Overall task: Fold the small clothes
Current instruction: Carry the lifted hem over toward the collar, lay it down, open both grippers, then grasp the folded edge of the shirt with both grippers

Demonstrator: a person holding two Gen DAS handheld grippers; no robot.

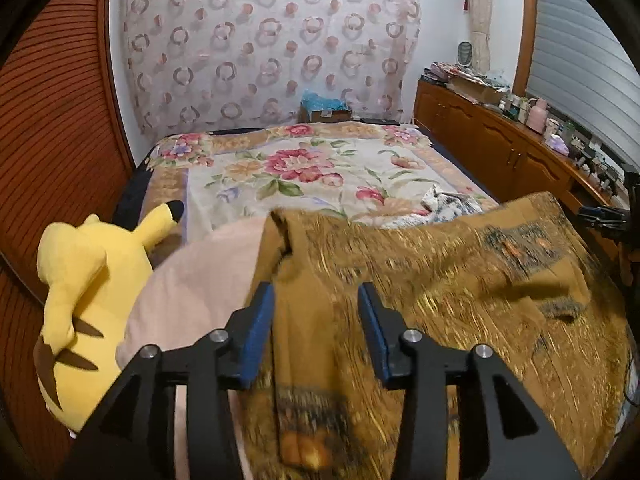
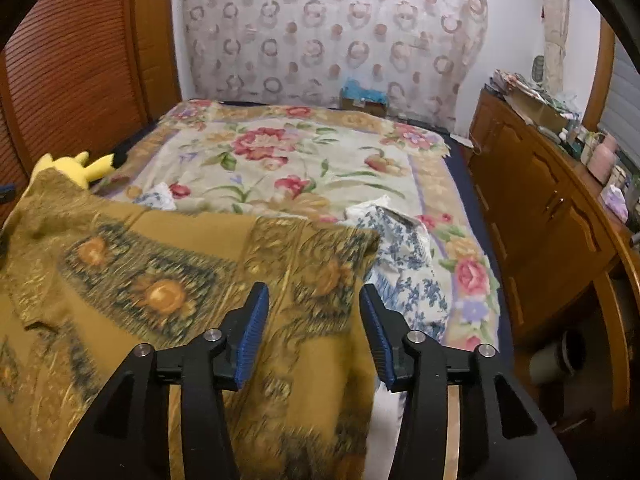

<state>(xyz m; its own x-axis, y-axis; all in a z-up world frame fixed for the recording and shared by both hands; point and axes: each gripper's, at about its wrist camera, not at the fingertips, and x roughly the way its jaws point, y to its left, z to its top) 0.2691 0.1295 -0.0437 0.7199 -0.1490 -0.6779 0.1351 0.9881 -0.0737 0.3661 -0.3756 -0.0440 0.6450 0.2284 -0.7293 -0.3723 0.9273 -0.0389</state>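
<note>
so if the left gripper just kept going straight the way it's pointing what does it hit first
Probably the mustard patterned garment: the open left gripper already has its cloth between the fingers. Beyond lies the floral bedspread, though depth is unclear.

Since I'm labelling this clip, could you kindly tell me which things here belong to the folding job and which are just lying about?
Belongs to the job:
- mustard patterned garment
- blue-and-white floral garment
- left claw, open
- right claw, open

Just lying about:
- yellow plush toy
- pink pillow
- floral bedspread
- cluttered wooden cabinet
</note>
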